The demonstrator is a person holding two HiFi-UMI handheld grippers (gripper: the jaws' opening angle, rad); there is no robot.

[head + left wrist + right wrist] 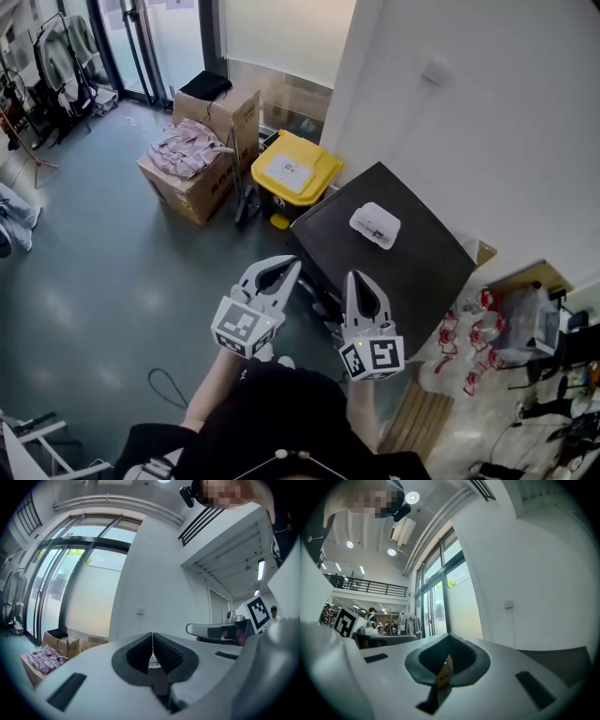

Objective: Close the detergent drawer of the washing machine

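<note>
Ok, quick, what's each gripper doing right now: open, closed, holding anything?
Left gripper: closed, holding nothing.
Right gripper: closed, holding nothing.

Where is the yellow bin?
In the head view, the yellow bin stands near the top middle, between the cardboard box of pink clothes on its left and the dark-topped appliance on its right.

The dark-topped washing machine [412,272] stands against the white wall, its detergent drawer not discernible from above.
</note>
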